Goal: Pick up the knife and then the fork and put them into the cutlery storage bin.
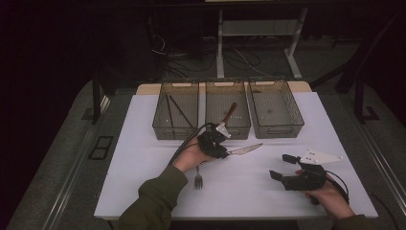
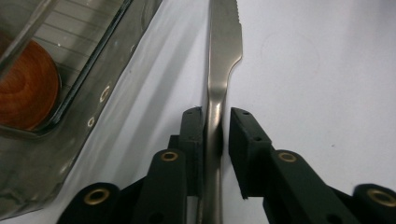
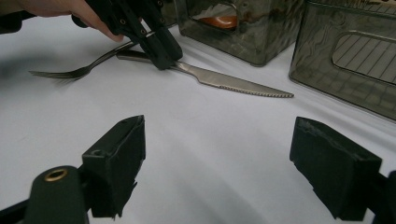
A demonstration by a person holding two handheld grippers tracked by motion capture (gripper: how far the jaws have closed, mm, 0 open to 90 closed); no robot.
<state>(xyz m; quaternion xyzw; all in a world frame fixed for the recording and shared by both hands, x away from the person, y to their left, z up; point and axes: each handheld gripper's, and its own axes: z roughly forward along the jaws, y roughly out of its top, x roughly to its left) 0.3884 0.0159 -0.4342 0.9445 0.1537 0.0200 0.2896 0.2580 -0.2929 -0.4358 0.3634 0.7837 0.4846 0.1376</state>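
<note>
The work in hand looks like sorting cutlery into the three clear bins at the top of the high view, and it appears to be partway through. The left bin (image 1: 175,111) already holds two dark sticks, probably chopsticks, and the middle bin (image 1: 228,110) holds a wooden-handled utensil (image 1: 230,112); the right bin (image 1: 275,109) looks empty apart from a small speck I cannot identify.

The left gripper (image 1: 221,151), at the centre of the high view, has its jaws closed on the handle of the knife (image 1: 245,150). In the left gripper view the knife (image 2: 219,93) runs straight up the middle of the frame between the two black jaws, which press its narrow neck from both sides. Its serrated blade points toward the upper edge. The knife lies low over the white bench (image 1: 143,158), just in front of the middle bin; I cannot tell whether it is lifted yet or touching the surface.

A fork (image 1: 198,178) lies on the bench just below the left hand, untouched. The right gripper (image 1: 282,167) sits at the lower right of the high view, its jaws spread wide and holding nothing, as the right gripper view confirms.

By my judgement, the knife is grasped but not yet binned, and the fork remains to be picked up after it.
</note>
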